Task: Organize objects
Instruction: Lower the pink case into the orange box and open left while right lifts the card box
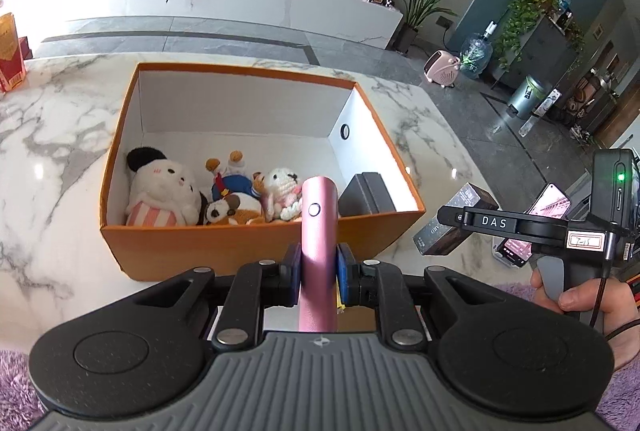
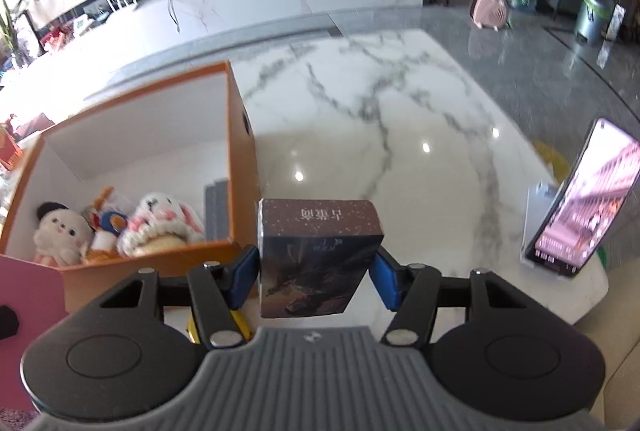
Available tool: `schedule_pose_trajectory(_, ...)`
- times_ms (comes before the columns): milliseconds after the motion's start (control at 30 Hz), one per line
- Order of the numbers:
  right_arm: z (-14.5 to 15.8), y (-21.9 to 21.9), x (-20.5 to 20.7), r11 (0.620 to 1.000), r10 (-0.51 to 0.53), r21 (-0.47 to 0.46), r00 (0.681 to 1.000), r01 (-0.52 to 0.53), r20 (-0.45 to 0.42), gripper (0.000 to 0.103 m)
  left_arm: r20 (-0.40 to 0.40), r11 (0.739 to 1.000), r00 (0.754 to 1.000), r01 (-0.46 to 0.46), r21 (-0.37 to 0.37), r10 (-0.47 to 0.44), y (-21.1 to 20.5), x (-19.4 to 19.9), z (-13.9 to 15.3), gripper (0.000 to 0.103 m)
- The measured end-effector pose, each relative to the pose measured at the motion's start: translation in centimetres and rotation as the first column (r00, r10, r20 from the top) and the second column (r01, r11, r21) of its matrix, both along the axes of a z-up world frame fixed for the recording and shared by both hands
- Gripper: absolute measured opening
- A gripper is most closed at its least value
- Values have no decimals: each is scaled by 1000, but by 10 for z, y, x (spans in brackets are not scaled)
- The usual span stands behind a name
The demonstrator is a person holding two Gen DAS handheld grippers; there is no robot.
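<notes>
My left gripper [image 1: 318, 269] is shut on a pink metallic stick-shaped device [image 1: 316, 227] and holds it upright just before the near wall of the orange box [image 1: 256, 243]. The box holds several plush toys [image 1: 160, 197] and a grey case [image 1: 368, 195]. My right gripper [image 2: 314, 271] is shut on a dark printed box [image 2: 316, 251] and holds it right of the orange box [image 2: 240, 135]. The right gripper also shows in the left wrist view [image 1: 452, 217], with the dark box [image 1: 452, 231] in it.
A phone on a stand [image 2: 580, 203] is at the table's right edge. A red carton [image 1: 10, 51] stands at the far left. A yellow item [image 2: 240, 323] lies under the right gripper. The marble table [image 2: 380, 111] ends beyond the box, with floor behind.
</notes>
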State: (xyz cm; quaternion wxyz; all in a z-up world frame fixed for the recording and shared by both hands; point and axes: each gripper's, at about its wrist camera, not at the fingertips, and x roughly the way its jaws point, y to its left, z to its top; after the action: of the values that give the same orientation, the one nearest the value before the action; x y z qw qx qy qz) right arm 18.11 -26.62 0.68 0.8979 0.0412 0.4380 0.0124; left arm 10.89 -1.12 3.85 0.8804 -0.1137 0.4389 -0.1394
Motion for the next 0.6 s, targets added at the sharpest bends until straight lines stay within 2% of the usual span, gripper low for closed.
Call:
schedule_pose_trajectory(167,37,8,-2,999,50,-13,993,-49,103,62,45,1000,999,10,-23,-9,-1,19,19,21)
schedule_pose_trajectory(333,65,16,4,994,106,-18,976,-104,192,62,79,1000,997,10,-26,-8,-10,48,26,20)
schedule_pose_trajectory(467,73,22,18,989,140,22,969,-148,202,62,62,997,998,-2,-77,6,-23,80,13,20)
schedule_pose_trajectory(600,70,29,30,989,143,7,967,-148,212,62,4,992,999,-49,-114,50,-34,111,-15,20)
